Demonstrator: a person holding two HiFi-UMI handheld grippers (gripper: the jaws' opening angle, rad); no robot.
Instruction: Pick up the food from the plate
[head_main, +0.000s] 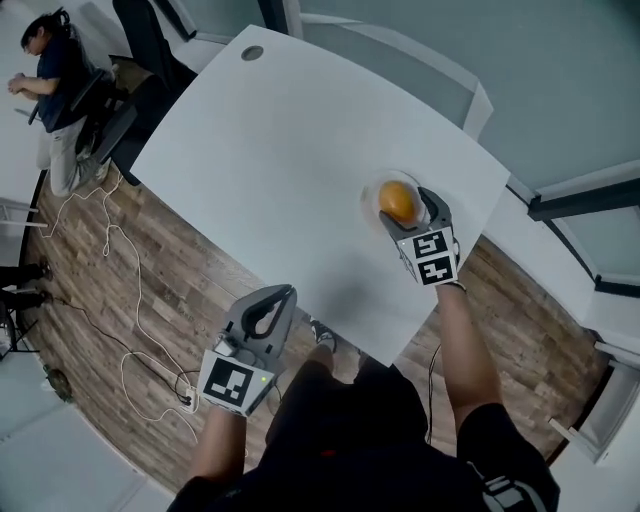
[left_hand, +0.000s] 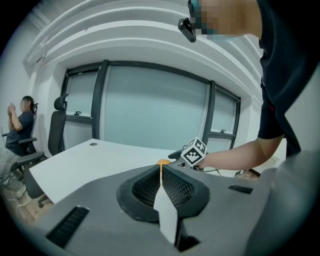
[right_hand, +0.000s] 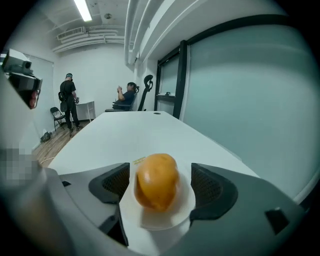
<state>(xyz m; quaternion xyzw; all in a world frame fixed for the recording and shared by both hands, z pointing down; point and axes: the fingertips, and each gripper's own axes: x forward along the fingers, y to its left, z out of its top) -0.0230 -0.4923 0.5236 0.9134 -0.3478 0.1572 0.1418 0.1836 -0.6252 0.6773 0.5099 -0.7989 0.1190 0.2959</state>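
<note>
Orange, rounded food (head_main: 397, 201) sits on a small pale plate (head_main: 371, 187) at centre right of the head view, near the white table's (head_main: 270, 150) edge. The right gripper (head_main: 412, 208) brackets it, jaws spread wide, pads clear of it on both sides. At lower left, the left gripper (head_main: 287, 293) hangs over wood floor (head_main: 120, 300), jaws pressed together on nothing.

White table (head_main: 290, 170), curved edges, matte top; stands on wood-plank floor (head_main: 120, 330). Round grommet hole (head_main: 252, 53) in top nr far corner. Directly on top: 1 small white plate (head_main: 369, 193), close to table's right edge, well apart from hole. On floor, left of table: loose white cables (head_main: 108, 240), trailing.
</note>
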